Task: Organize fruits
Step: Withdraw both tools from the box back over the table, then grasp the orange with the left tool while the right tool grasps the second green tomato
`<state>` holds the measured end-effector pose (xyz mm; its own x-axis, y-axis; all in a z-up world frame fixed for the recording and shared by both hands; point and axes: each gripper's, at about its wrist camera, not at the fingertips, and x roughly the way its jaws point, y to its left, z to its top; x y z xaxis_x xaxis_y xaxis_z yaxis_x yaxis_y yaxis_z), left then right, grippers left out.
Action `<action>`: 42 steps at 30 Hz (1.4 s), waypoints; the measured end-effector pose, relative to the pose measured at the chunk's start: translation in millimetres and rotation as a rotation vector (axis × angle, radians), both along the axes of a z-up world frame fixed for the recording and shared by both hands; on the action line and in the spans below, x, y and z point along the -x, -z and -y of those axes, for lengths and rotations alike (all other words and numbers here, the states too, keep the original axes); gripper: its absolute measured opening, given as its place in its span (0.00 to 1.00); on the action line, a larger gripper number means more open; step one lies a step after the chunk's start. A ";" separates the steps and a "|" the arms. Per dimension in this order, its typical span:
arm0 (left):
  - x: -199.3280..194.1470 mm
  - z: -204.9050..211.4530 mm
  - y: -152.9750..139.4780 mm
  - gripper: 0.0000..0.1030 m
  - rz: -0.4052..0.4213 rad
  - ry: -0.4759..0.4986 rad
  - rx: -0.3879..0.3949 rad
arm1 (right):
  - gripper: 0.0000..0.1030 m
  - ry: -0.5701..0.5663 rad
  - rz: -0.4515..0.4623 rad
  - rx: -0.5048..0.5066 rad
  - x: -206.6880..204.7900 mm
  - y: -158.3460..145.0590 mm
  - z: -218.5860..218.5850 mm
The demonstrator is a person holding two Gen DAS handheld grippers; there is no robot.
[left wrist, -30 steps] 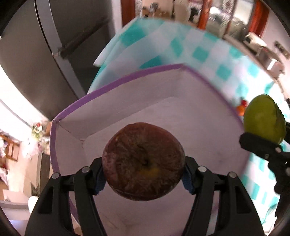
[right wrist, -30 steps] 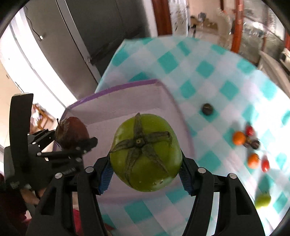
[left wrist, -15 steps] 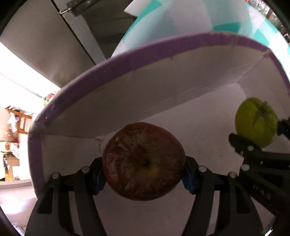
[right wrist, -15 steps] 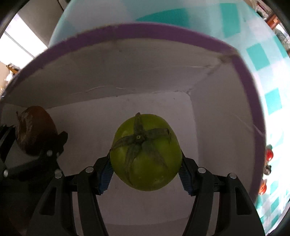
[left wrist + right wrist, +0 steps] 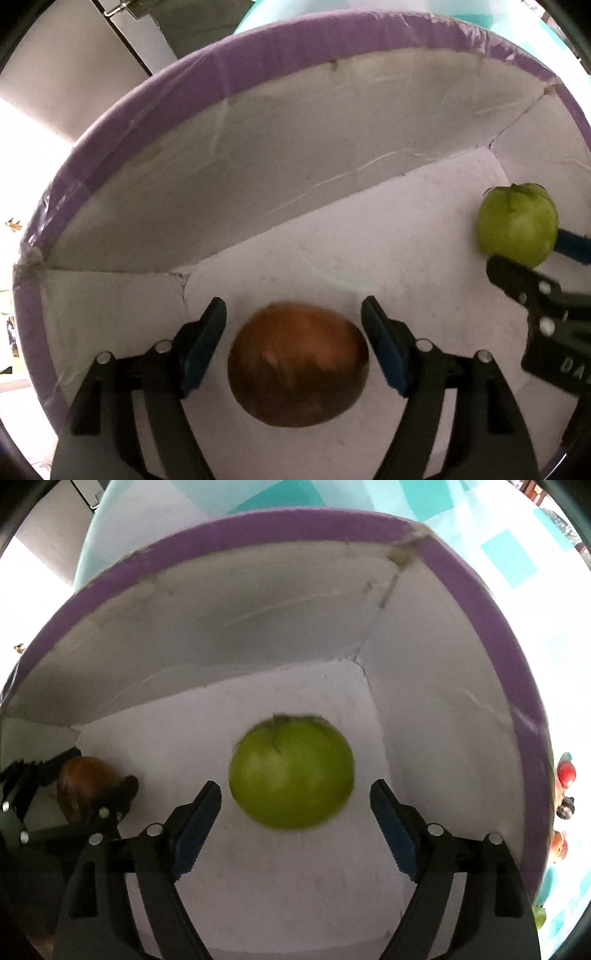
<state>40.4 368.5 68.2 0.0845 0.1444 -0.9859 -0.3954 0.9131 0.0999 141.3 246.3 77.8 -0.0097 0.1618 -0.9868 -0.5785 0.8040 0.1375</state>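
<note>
Both grippers are inside a white box with a purple rim point(image 5: 147, 96), seen also in the right wrist view point(image 5: 258, 528). My left gripper point(image 5: 293, 317) is open; a brown apple point(image 5: 297, 363) lies blurred between its fingers on the box floor. My right gripper point(image 5: 295, 797) is open; a green tomato point(image 5: 291, 771) sits blurred between its fingers. In the left wrist view the green tomato point(image 5: 517, 229) shows at the right with the right gripper point(image 5: 535, 258) around it. In the right wrist view the brown apple point(image 5: 85, 782) shows at the left.
The box stands on a teal and white checked tablecloth point(image 5: 509, 554). Several small red and orange fruits point(image 5: 565, 775) lie on the cloth to the right of the box. A grey cabinet point(image 5: 74, 55) stands behind.
Both grippers have opened and let go of their fruits inside the box. The apple and the tomato have dropped from the pads, and both look blurred.
</note>
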 end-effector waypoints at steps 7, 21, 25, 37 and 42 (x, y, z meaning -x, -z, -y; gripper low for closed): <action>24.2 13.6 -39.5 0.73 0.064 0.100 -0.040 | 0.78 0.097 -0.013 -0.175 24.2 -38.2 50.0; 116.1 153.5 -208.4 0.99 0.708 0.018 -0.204 | 0.85 0.362 0.354 -0.430 116.2 -102.3 296.2; 112.1 202.3 -212.3 0.99 0.749 0.090 -0.124 | 0.85 0.597 0.329 -0.302 123.1 -57.9 392.1; 0.7 374.4 -112.5 0.99 0.542 0.447 -0.036 | 0.84 0.813 0.304 -0.141 137.2 0.2 470.4; -53.7 389.5 -72.5 0.98 0.382 0.480 -0.017 | 0.79 0.805 0.352 -0.041 91.3 10.4 446.9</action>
